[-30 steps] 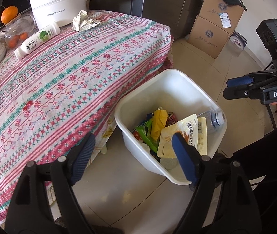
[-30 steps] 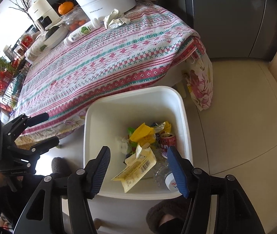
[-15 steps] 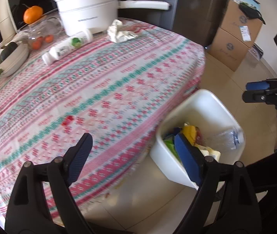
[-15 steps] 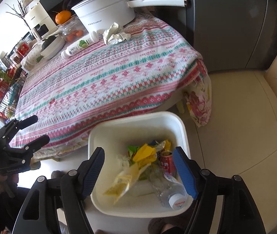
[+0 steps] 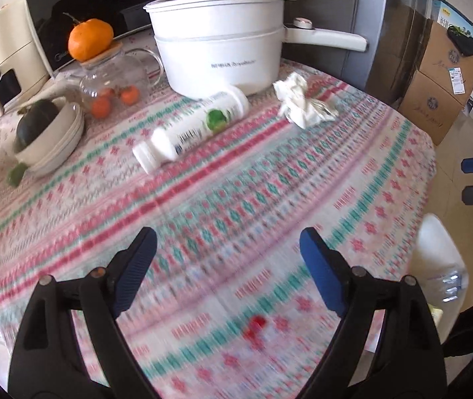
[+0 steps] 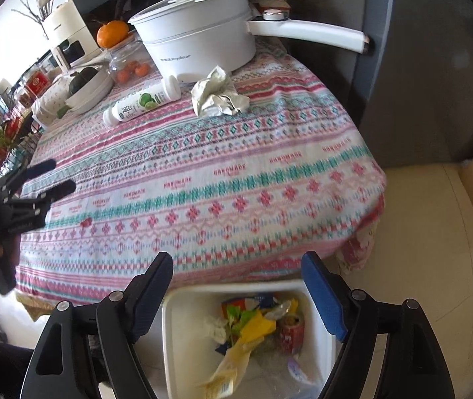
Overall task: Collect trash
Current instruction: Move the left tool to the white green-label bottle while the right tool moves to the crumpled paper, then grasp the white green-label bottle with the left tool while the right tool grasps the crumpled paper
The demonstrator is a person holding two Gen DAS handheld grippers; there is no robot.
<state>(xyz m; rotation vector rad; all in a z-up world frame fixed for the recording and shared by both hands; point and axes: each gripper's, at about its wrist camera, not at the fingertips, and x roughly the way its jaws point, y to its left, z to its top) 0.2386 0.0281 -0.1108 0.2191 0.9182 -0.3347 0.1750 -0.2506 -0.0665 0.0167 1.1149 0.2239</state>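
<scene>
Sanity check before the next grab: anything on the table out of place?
Yes. A white bottle lies tipped on its side near the pot, with a crumpled paper wad beside it. A small red scrap sits nearer the edge.

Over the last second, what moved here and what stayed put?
Both hand-held grippers swung up from the white bin toward the table: the left hand-held gripper now hovers over the tablecloth, the right hand-held gripper over the bin's edge. Both stayed open, empty. The bottle and crumpled paper lie untouched.
</scene>
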